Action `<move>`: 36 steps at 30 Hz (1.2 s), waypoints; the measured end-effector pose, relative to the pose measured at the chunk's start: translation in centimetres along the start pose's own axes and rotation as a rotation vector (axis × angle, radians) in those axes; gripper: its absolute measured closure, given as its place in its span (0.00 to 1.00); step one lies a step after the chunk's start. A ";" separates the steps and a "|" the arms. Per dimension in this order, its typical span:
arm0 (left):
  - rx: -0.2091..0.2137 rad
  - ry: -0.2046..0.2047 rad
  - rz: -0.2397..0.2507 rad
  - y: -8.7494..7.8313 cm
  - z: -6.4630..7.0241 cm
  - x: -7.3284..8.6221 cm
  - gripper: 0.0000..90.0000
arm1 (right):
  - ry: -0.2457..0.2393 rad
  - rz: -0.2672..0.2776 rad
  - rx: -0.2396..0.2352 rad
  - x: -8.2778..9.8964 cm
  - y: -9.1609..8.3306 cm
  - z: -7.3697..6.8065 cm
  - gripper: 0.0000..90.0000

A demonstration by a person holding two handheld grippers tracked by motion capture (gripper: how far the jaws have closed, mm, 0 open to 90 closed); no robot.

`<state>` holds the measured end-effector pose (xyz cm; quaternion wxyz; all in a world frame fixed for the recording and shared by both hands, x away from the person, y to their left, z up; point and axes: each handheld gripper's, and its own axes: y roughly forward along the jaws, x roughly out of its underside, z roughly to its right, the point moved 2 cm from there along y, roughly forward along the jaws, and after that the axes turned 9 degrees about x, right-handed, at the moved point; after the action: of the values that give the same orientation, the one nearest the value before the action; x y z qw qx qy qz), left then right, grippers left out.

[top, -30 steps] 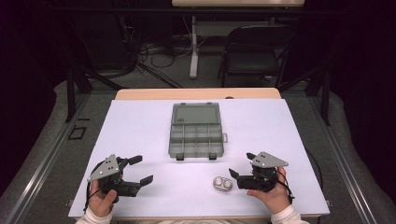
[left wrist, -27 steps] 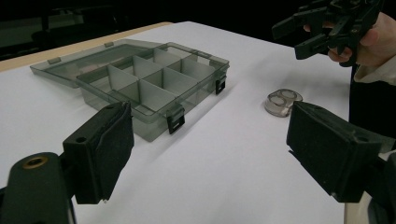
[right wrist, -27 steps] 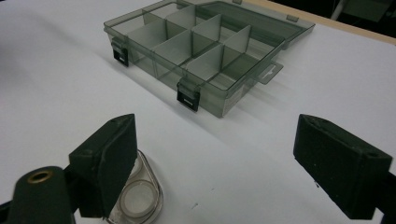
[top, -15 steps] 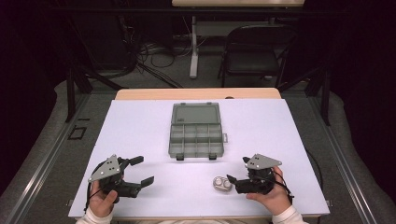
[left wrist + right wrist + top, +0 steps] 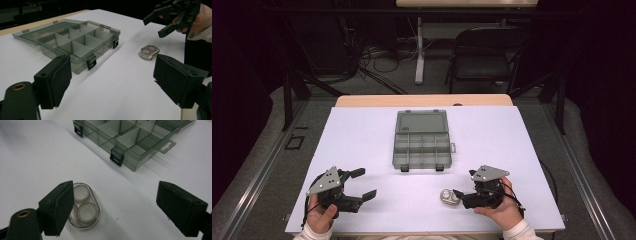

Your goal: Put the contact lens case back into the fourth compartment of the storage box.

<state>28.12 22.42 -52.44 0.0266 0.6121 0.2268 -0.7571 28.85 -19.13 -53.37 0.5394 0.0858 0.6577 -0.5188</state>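
As both grippers hover with jaws spread empty, the right gripper (image 5: 458,195) sits off-centre beside the small two-well case (image 5: 449,197); closing now could skid it away from the compartment box (image 5: 420,145)

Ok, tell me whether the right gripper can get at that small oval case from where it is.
Probably yes: the right gripper is open right beside the small oval case, with bare white tabletop around it and nothing between.

Smoke-grey clear box (image 5: 420,139), white table (image 5: 522,145)
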 end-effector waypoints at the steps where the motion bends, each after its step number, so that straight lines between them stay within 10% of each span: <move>1: -0.001 0.000 -0.001 0.0 0.0 0.0 0.17 | 0.000 0.000 0.000 0.0 0.0 0.0 0.16; 36: 0.001 0.004 -0.014 0.1 0.0 0.1 0.17 | -0.143 -0.180 -0.136 -1.9 2.1 -0.2 0.21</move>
<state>28.12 22.32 -52.56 0.0205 0.6118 0.2308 -0.7563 30.92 -17.21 -53.11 0.5409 -0.0476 0.6562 -0.5240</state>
